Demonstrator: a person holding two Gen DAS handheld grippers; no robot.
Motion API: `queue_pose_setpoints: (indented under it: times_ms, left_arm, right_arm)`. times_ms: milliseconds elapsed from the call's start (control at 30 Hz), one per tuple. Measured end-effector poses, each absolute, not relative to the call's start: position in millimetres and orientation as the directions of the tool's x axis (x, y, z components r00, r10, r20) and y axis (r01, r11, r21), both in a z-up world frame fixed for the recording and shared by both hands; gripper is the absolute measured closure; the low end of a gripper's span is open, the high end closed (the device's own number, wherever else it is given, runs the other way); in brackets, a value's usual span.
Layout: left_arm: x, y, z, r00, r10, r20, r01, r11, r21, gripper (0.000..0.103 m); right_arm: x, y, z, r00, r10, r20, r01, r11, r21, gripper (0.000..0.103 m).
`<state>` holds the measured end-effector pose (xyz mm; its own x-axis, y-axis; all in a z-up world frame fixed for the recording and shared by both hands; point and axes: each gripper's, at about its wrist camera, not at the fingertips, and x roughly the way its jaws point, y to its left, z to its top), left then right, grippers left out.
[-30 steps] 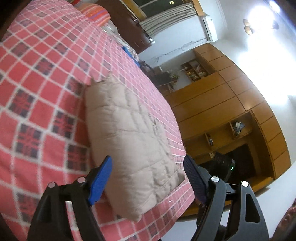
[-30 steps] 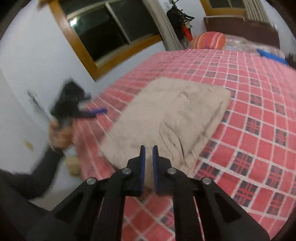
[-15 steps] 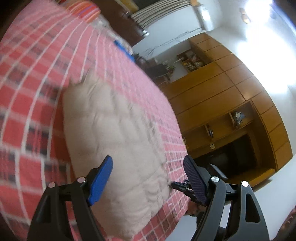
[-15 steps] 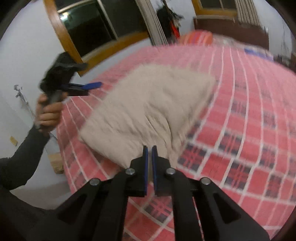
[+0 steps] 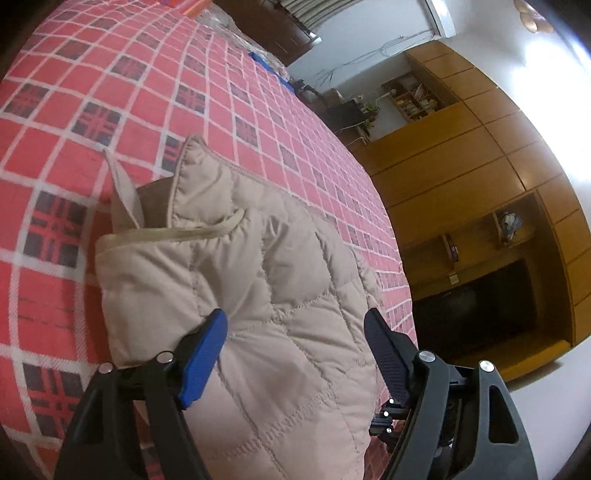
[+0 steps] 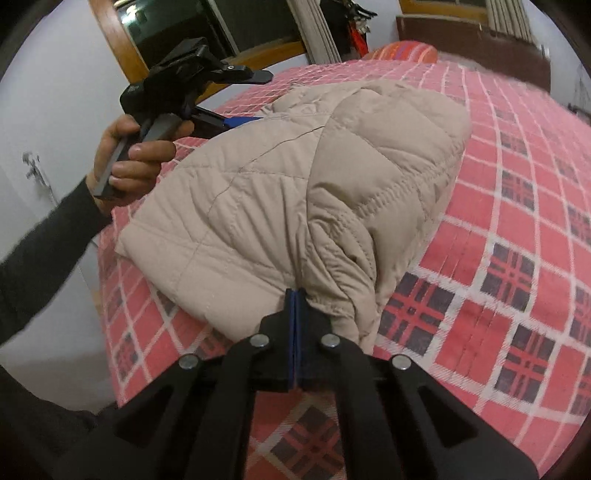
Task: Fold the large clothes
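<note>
A beige quilted jacket (image 5: 280,295) lies folded in a puffy bundle on the red plaid bed (image 5: 110,92). In the left wrist view its collar end points away from me. My left gripper (image 5: 295,350) stands open over the jacket's near part, one blue finger on each side. The right wrist view shows that left gripper (image 6: 264,98) held by a hand (image 6: 133,155) at the jacket's (image 6: 295,177) far left corner. My right gripper (image 6: 295,295) is shut, its tips pressed against the bunched near edge. No fabric shows between the pads.
The plaid bed (image 6: 517,258) runs wide to the right. An orange striped pillow (image 6: 402,50) and a dark headboard (image 6: 472,29) are at its far end. Wooden cupboards (image 5: 480,147) and a dark screen (image 5: 472,321) stand beyond the bed's edge. A dark sleeve (image 6: 40,251) fills the left.
Both grippers have closed in on the jacket. The right one, shut throughout, now touches its near edge. The left one, still open, has come over the jacket, which looks more bunched up.
</note>
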<state>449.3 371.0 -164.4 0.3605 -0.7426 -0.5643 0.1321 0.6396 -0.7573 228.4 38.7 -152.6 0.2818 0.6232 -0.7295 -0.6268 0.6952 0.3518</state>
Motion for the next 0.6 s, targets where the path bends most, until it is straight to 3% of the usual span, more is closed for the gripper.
queue_pose_setpoints:
  times_ms: [133,300,433,533,600]
  left_arm:
    - [423,383,-122,0.442,-0.719,-0.537,0.188,0.659,-0.728,0.026]
    - [359,372,-94,0.423,-0.784,-0.454,0.312,0.596,-0.74,0.024]
    - [316,341,-116,0.352,-0.782,-0.515,0.361,0.621,-0.696,0.024]
    - [309,332,-142,0.344,-0.753,-0.561,0.346,0.657,-0.67,0.024]
    - [309,333,-146,0.345,-0.756,-0.556,0.336,0.653,-0.679,0.024]
  right_arm:
    - [243,17,-108,0.25,0.716,-0.652,-0.61,0.639,0.468,0.098]
    - [292,5,-77,0.339,0.72,-0.605,-0.564,0.671,0.482,0.093]
    - [341,13,-98,0.331,0.708,-0.624,-0.503,0.692,0.518,0.093]
    - [355,23,-130,0.333,0.635,-0.697,-0.483,0.75,0.452,0.102]
    - [358,24,-140,0.316,0.641,-0.7,-0.469,0.746,0.472,0.102]
